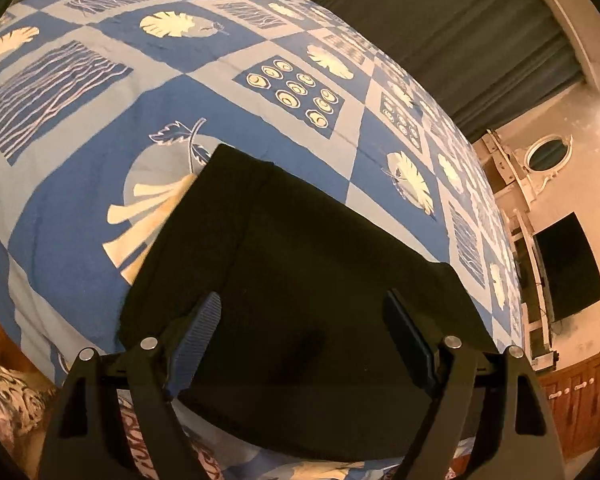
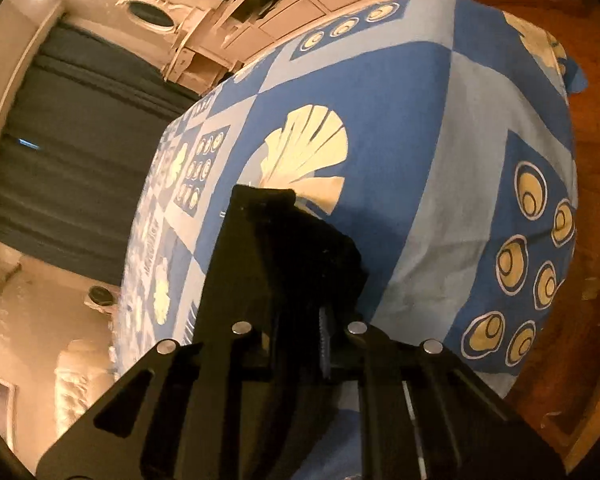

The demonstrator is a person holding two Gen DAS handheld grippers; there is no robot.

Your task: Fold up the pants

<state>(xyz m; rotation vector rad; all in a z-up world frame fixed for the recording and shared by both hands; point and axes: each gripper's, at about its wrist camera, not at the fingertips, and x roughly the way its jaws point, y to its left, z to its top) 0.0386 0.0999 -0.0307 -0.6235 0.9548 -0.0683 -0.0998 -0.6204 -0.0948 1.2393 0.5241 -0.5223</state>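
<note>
Black pants (image 1: pixel 300 300) lie folded in a flat block on the blue patterned bed (image 1: pixel 80 220). Left gripper (image 1: pixel 304 340) hovers above, jaws apart. Right gripper (image 2: pixel 296 340) has jaws together, seemingly pinching a pants edge, likely to carry the next fold.

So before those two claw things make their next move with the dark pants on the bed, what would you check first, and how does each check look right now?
1. Pants lying on the bedspread: ok, folded into a dark block.
2. Left gripper open: ok, fingers wide apart above the pants, not pressing them.
3. Right gripper holding cloth: ok, it is shut on dark fabric.
4. How many layers the right gripper pinches: cannot tell.
5. Fold edges lined up: cannot tell, the cloth is too dark.
6. Bedspread beyond the pants free of other things: ok.
</note>
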